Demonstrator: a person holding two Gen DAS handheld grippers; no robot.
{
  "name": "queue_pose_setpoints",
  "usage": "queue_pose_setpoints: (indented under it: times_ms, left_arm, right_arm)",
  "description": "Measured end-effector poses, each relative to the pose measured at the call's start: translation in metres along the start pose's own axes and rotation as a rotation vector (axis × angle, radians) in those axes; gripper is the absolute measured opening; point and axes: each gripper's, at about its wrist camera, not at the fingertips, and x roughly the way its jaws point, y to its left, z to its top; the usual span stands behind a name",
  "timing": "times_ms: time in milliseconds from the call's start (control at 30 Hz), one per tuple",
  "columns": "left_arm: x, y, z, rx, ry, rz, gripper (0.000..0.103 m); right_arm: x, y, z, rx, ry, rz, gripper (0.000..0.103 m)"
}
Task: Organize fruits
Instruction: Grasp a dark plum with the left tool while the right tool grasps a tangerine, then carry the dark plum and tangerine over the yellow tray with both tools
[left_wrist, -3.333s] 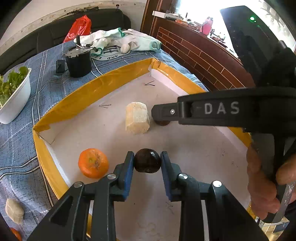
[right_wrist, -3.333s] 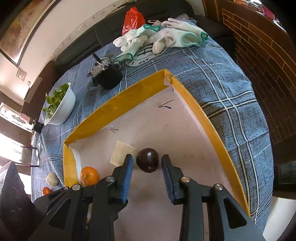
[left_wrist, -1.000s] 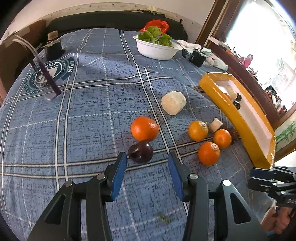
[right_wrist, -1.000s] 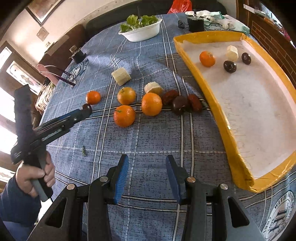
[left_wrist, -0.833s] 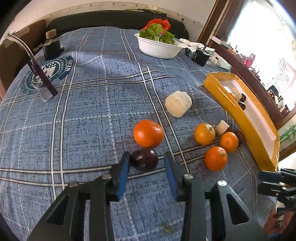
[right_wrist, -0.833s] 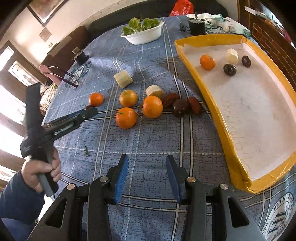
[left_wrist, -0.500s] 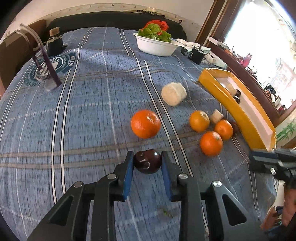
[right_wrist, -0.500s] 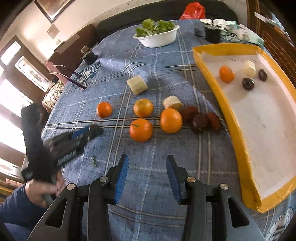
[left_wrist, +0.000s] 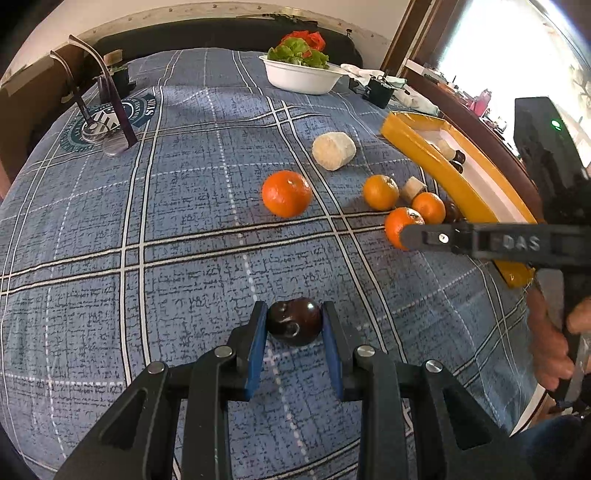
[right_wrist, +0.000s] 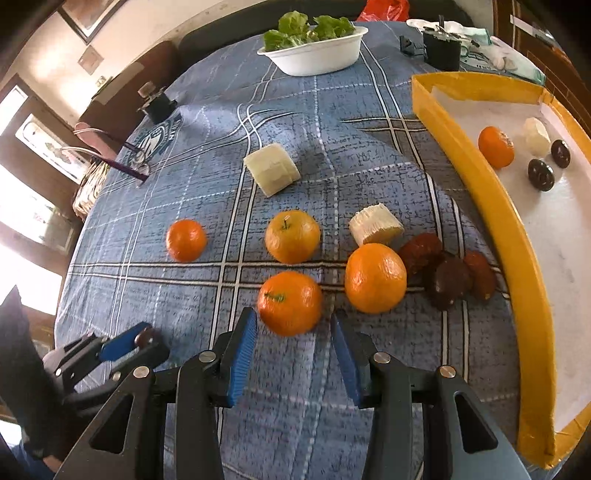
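My left gripper (left_wrist: 293, 334) is shut on a dark round fruit (left_wrist: 294, 322), held over the blue checked cloth. It also shows at the lower left of the right wrist view (right_wrist: 138, 341). My right gripper (right_wrist: 293, 341) is open, its blue pads just short of an orange (right_wrist: 290, 302). More oranges (right_wrist: 375, 277) (right_wrist: 292, 236) (right_wrist: 185, 240), pale fruit chunks (right_wrist: 271, 168) (right_wrist: 375, 224) and dark reddish fruits (right_wrist: 448, 275) lie on the cloth. The yellow-rimmed tray (right_wrist: 513, 236) at the right holds an orange (right_wrist: 495, 146), a pale chunk and two dark fruits.
A white bowl of greens (right_wrist: 314, 46) stands at the far side, a black cup (right_wrist: 441, 48) and gloves beside it. Glasses (left_wrist: 98, 99) lie at the far left. In the left wrist view the right gripper's arm (left_wrist: 498, 242) crosses in front of the tray (left_wrist: 454, 181).
My left gripper closed on the dark fruit and pulled it back from the oranges. My right gripper moved forward and down toward the nearest orange, still open.
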Motion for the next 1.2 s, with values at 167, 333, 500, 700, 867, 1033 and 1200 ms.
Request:
queue_pose_setpoints:
  times_ms: [167,333,500,700,867,1033,1200]
  left_arm:
    - [0.0,0.0,-0.002,0.01,-0.004,-0.002,0.028]
    - [-0.001,0.001,-0.001,0.002,-0.011,-0.011,0.028]
    - [-0.003,0.002,0.002,-0.001,-0.025,-0.012,0.028]
    - [-0.007,-0.004,0.007,0.017,-0.041,-0.01,0.028]
    - [-0.01,-0.014,0.011,0.044,-0.051,-0.015,0.028]
    - [-0.014,-0.025,0.013,0.065,-0.057,-0.026,0.028]
    - [-0.019,-0.036,0.015,0.077,-0.073,-0.033,0.028]
  right_arm:
    - [0.006,0.007,0.005,-0.021,-0.021,-0.02,0.041]
    - [-0.004,0.01,-0.005,-0.019,-0.031,-0.003,0.04]
    - [-0.018,0.013,-0.021,-0.017,-0.044,0.034,0.04]
    - [-0.021,0.024,-0.044,-0.044,-0.023,0.069,0.04]
    - [-0.034,0.018,-0.049,-0.022,-0.052,0.074,0.04]
    - [-0.047,0.012,-0.053,-0.005,-0.076,0.082,0.04]
    - [-0.062,0.002,-0.059,0.02,-0.104,0.081,0.04]
